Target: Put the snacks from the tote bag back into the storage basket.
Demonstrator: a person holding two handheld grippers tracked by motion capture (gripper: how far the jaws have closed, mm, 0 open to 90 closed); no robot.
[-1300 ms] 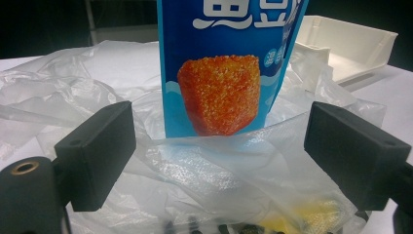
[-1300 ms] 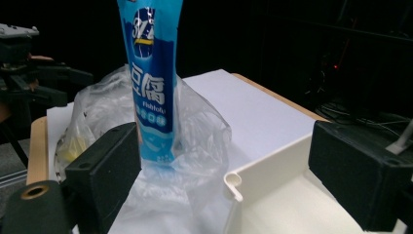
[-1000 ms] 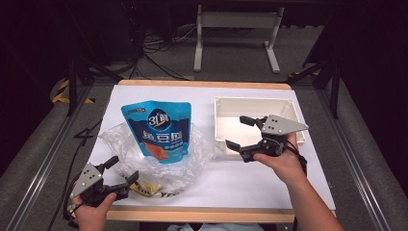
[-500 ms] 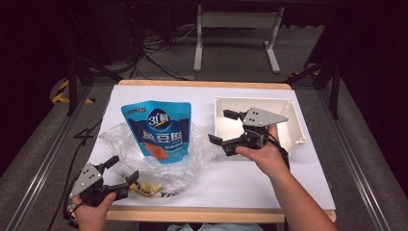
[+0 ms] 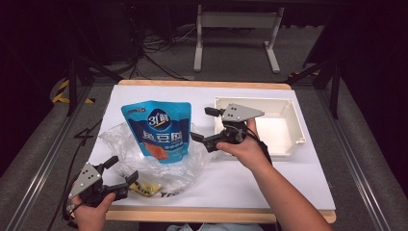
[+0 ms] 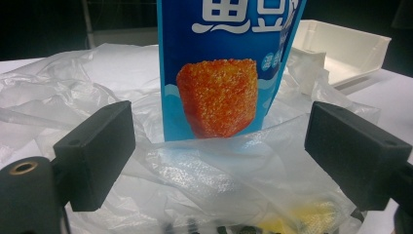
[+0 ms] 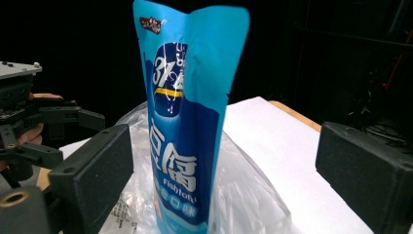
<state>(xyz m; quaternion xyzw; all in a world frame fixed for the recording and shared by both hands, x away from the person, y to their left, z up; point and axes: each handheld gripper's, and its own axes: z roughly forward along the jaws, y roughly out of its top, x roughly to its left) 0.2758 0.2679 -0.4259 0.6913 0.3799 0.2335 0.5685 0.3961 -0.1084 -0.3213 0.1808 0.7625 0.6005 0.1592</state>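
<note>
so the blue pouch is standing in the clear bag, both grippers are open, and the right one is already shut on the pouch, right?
Not quite. The right gripper is not shut on the blue pouch: the right gripper view shows its jaws wide apart on either side of the pouch, not touching it. The rest holds: the pouch stands upright in the clear bag, and the left gripper is open.

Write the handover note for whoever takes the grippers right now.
Left gripper: open, empty, at the near edge of the plastic bag, jaws either side of a fold.
Right gripper: open, empty, level with the blue pouch, just to its right.
The pouch stands upright in the open bag; a yellow packet lies inside near the left gripper. The white bin sits to the right with nothing seen inside.
Done: nothing gripped so far.
Left: probably pinch the bag edge, close on the pouch and lift it out, perhaps toward the bin.
</note>
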